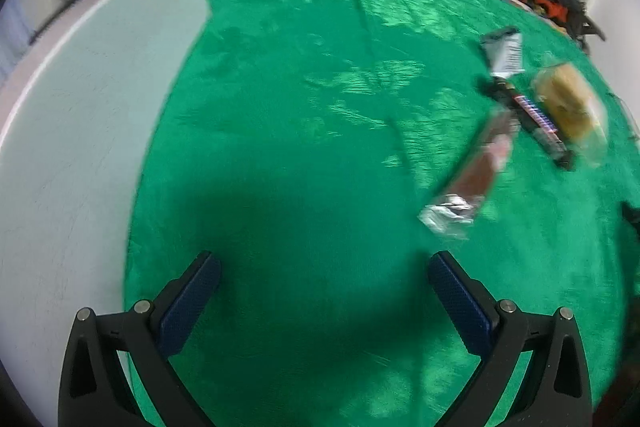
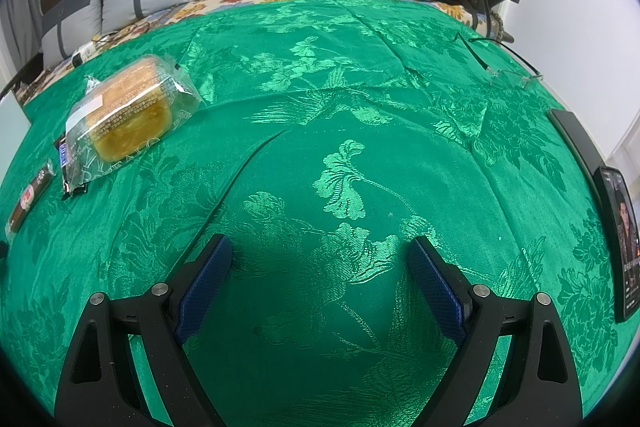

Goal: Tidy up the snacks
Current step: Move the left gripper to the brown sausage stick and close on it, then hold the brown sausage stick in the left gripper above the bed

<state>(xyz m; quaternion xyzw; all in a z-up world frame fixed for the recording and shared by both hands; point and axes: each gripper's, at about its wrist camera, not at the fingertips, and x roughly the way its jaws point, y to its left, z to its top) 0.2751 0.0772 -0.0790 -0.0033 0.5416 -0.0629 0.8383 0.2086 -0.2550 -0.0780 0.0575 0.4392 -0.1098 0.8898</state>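
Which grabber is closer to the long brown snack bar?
Probably left. The left gripper has the brown snack bar just ahead to its right; from the right gripper it lies far off left.

Both wrist views overlook the green cloth (image 2: 320,147).

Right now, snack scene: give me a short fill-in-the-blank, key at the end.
1. The tablecloth under the snacks is ____ in colour.
2. Both the left gripper and the right gripper are ____ and hold nothing.
3. The wrapped bread partly lies on a dark ____.
4. Near the table's far right edge lies a pair of ____.

Missing words: green; open; packet; glasses
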